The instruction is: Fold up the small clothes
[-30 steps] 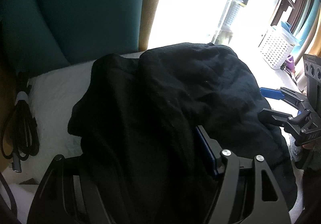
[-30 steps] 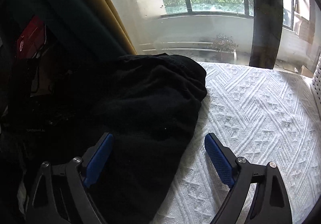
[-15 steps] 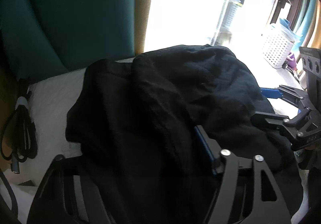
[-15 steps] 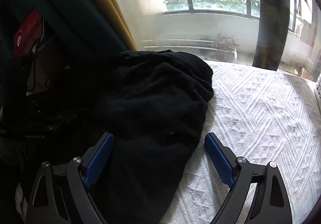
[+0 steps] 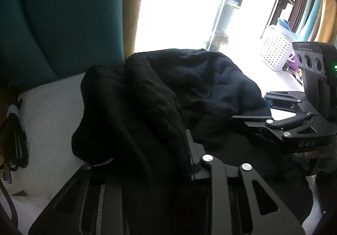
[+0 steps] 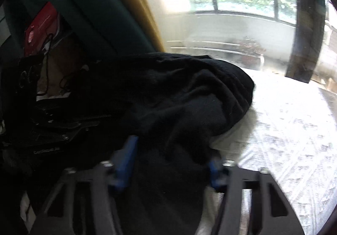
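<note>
A black garment (image 5: 189, 87) lies bunched on the white textured bed cover (image 6: 294, 129). My left gripper (image 5: 160, 159) is at its near edge, jaws closing, with a thick fold pressed against the blue pad (image 5: 192, 163); the other finger is buried under cloth. In the right wrist view, my right gripper (image 6: 170, 165) is also closing, and the garment (image 6: 179, 98) fills the gap between both blue pads (image 6: 126, 161). A bit of white cover rises beside the right-hand pad. The left wrist view shows the right gripper (image 5: 252, 106) at the garment's right side.
A white perforated basket (image 5: 273, 53) stands at the back right. Black cables (image 5: 12, 140) lie at the bed's left edge. A teal headboard (image 5: 63, 13) and yellow curtain (image 6: 147, 13) back the bed. A red packet (image 6: 40, 26) sits at the left, with a window behind.
Both grippers' jaws have narrowed onto the black garment, bunching the cloth between them. The right gripper has pushed further over the garment; the left has barely moved.
</note>
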A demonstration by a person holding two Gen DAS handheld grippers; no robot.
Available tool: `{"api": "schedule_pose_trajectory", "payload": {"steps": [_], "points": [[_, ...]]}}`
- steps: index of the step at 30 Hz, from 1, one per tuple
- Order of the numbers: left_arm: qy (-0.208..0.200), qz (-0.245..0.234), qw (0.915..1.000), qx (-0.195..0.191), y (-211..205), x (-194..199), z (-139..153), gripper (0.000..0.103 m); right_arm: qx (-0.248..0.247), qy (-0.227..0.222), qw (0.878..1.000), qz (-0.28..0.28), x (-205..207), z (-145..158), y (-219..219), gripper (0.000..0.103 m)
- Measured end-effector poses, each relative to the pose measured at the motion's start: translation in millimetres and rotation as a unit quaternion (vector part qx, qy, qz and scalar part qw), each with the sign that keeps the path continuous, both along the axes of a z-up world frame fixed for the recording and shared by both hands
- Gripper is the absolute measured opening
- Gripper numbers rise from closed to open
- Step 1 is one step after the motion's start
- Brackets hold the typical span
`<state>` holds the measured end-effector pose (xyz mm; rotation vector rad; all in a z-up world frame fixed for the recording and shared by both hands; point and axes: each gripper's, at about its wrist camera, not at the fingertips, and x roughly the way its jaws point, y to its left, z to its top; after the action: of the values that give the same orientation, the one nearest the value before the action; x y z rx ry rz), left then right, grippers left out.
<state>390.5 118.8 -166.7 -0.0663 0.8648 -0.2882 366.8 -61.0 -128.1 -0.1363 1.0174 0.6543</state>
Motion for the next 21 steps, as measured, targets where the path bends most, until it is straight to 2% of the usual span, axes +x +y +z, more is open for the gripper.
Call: {"api": "schedule_pose_trajectory", "payload": {"steps": [2, 5, 17, 21], "points": [[-0.011, -0.003, 0.9999, 0.0, -4, -3, 2, 0.021, 0.001, -0.003, 1.0, 0.004, -3, 1, 2, 0.031], [-0.028, -0.002, 0.9996, -0.005, -9, -11, 8, 0.021, 0.002, -0.011, 1.0, 0.007, -8, 4, 6, 0.026], [-0.097, 0.016, 0.9951, -0.009, -22, -56, 46, 0.021, 0.017, -0.072, 0.997, 0.014, -50, 50, 7, 0.024], [-0.119, 0.017, 0.9928, 0.001, -26, -73, 58, 0.021, 0.026, -0.09, 0.995, 0.015, -68, 67, 5, 0.024]]}}
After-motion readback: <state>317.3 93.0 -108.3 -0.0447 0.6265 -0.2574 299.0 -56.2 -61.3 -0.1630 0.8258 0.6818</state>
